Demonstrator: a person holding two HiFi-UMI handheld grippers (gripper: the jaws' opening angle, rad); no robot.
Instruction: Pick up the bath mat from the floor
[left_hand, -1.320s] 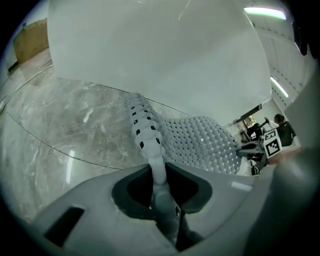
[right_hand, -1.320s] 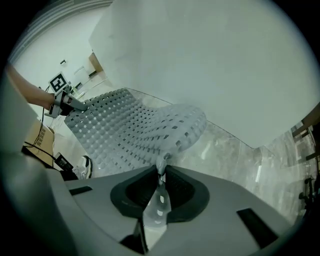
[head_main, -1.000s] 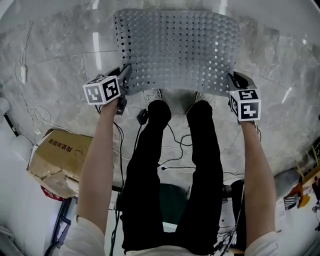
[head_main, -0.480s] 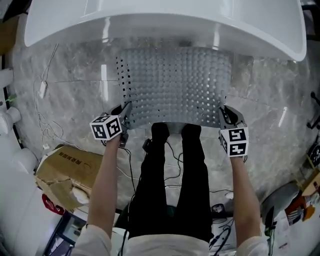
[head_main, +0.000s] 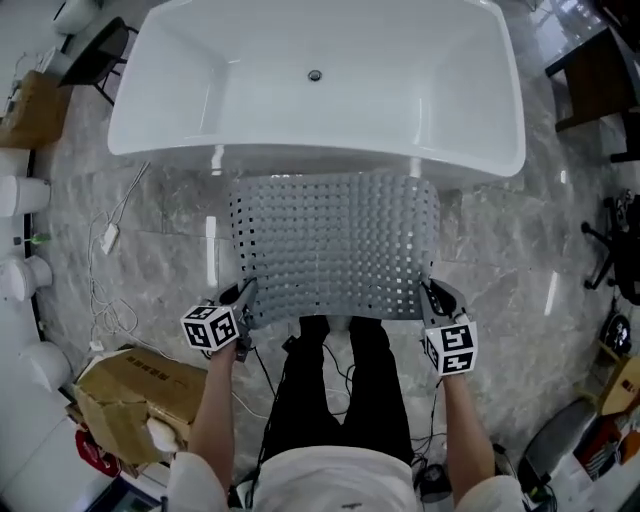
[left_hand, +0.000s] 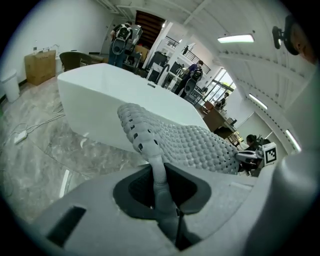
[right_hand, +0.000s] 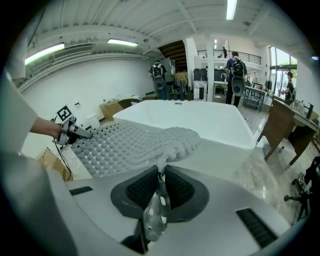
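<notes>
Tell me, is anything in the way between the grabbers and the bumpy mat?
No, nothing visible is. The left gripper and the right gripper each pinch a near corner of the bath mat, clamped right on it.

Grey bath mat (head_main: 335, 245) with bumps and holes, white bathtub (head_main: 400, 70), grey-veined marble floor (head_main: 500, 260), brown cardboard box (head_main: 125, 400)

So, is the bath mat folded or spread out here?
Spread out: the bath mat stretches flat between the left hand-held gripper and right hand-held gripper, each clamped on a near corner.
</notes>
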